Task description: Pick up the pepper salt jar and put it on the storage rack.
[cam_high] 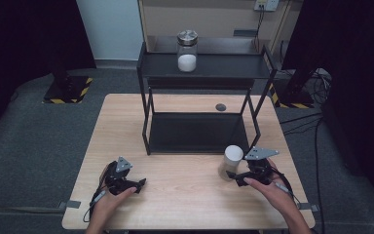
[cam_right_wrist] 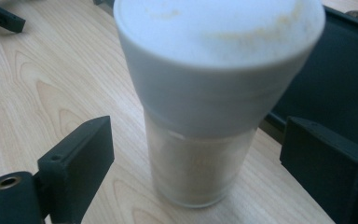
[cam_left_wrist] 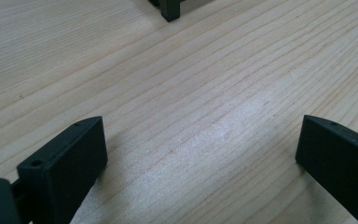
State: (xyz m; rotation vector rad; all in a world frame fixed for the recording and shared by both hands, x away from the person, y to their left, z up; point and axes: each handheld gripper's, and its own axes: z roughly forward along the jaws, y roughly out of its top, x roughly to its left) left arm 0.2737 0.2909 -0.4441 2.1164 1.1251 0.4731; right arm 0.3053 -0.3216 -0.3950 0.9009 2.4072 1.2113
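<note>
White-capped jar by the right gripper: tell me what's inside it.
Through the frosted wall of the white-capped jar a pale beige, powdery fill shows. The white cap hides the upper part, so the fill level cannot be seen. The right gripper stands open around it.

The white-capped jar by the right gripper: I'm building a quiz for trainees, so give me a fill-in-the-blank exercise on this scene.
1. The white-capped jar stands between the jaws of the ____ gripper.
2. Those jaws are ____, not touching the jar.
3. The metal-lidded jar of white powder stands on the rack's ____ shelf.
4. The left gripper holds ____ over the wooden table.

Missing words: right; open; top; nothing
</note>
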